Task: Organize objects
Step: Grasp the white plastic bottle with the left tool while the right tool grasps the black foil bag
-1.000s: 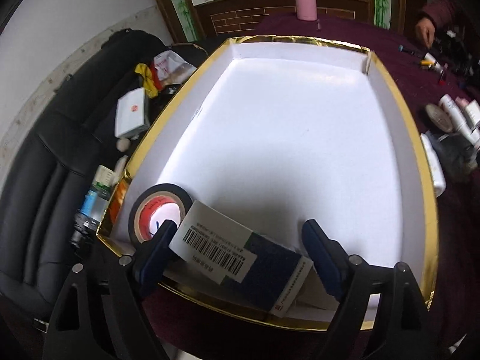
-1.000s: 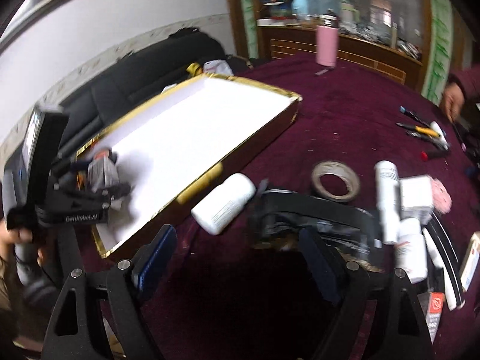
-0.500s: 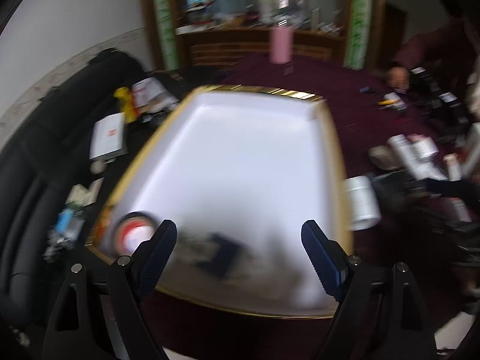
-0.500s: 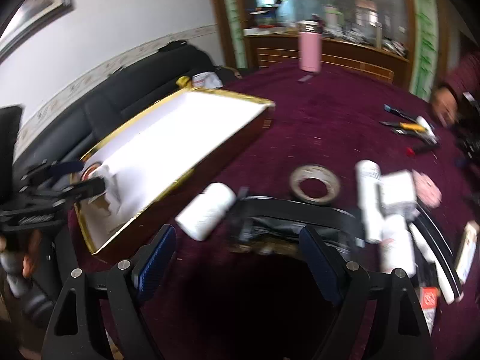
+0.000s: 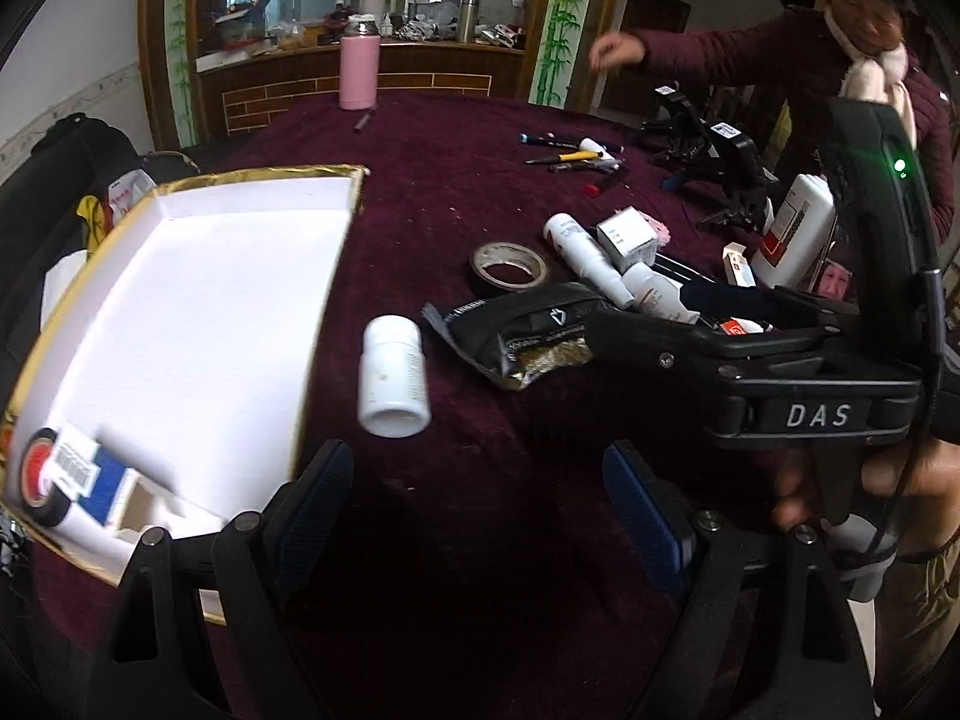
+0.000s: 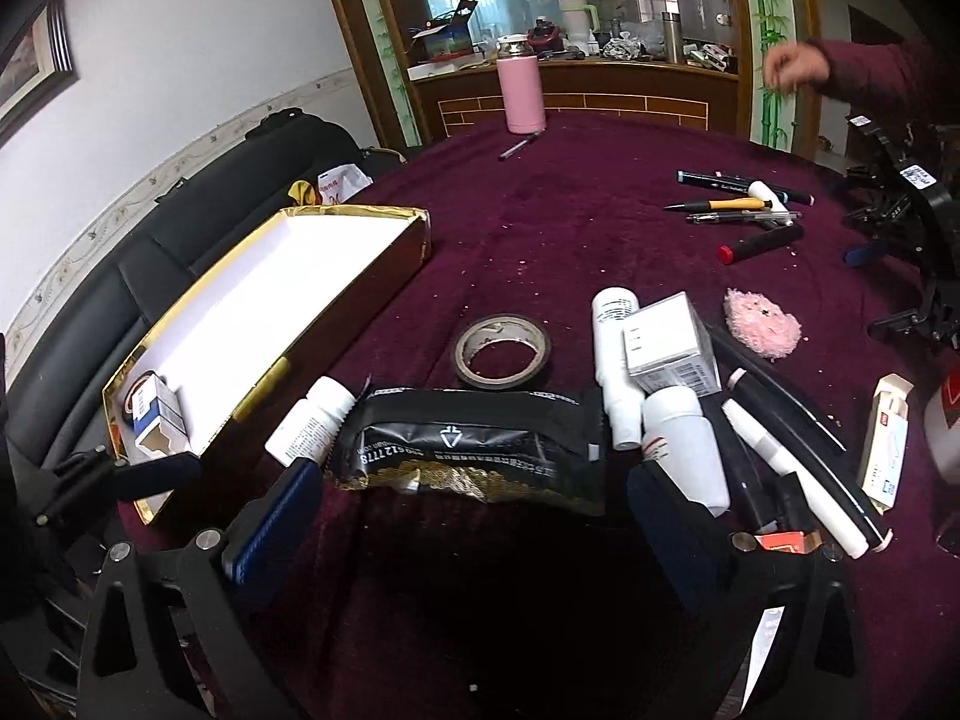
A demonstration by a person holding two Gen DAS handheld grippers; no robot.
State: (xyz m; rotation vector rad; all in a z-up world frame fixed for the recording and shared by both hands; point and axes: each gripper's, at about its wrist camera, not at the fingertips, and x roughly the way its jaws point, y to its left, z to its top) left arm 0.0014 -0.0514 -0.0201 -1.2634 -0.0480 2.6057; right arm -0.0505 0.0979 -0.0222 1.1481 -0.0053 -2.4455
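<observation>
Box (image 5: 99, 480) released by left gripper (image 5: 480, 504) — now seen lower left in tray (image 5: 198, 180), jaws spread, empty. Right gripper (image 6: 468, 498) jaws just widened — black pouch (image 6: 474, 450) lies between them, ungripped.

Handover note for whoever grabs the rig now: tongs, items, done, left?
Left tongs: open, empty, over bare cloth near the white pill bottle.
Right tongs: jaws have just been opening, now wide around the black foil pouch, not pressing it.
Done: blue-and-white carton and black tape roll sit in the gold-rimmed box.
Left: pouch, pill bottle, brown tape roll, white tubes, small boxes, pens all lie on the cloth.
</observation>
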